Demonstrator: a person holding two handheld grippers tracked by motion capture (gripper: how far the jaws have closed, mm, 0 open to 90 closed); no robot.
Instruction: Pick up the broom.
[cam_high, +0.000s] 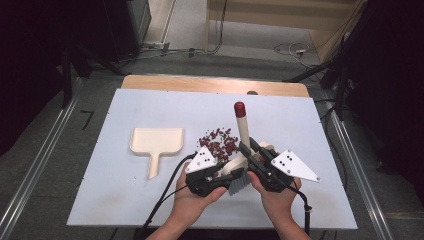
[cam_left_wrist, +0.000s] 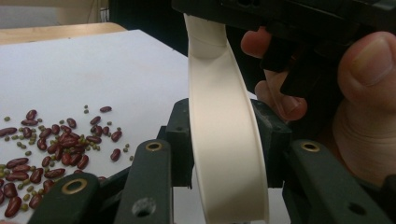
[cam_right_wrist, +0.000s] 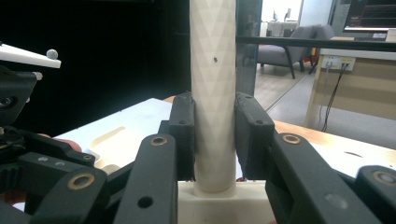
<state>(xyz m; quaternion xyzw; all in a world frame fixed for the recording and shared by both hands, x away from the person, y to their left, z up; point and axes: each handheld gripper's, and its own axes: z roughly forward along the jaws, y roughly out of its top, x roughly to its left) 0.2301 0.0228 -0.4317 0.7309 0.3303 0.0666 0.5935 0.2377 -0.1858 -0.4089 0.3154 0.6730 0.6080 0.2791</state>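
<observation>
A cream brush stands near the table's front with its long handle (cam_high: 243, 131) tilted up and away, a red cap (cam_high: 240, 108) on its end and grey bristles (cam_high: 239, 181) below. My right gripper (cam_high: 246, 150) is shut on the handle (cam_right_wrist: 212, 70), with both pads of that gripper (cam_right_wrist: 214, 140) pressing on it just above the brush's base (cam_right_wrist: 219, 203). My left gripper (cam_high: 226, 170) is shut on the brush's curved cream band (cam_left_wrist: 224, 154), which runs between the pads of that gripper (cam_left_wrist: 226, 135). Red beans (cam_high: 220, 142) lie scattered just behind the brush, mixed with small green ones (cam_left_wrist: 56, 149).
A cream dustpan (cam_high: 156, 140) lies flat left of the beans, its handle pointing to the front edge. The white table top (cam_high: 150, 205) has a wooden strip along the far edge. Floor rails run along both sides.
</observation>
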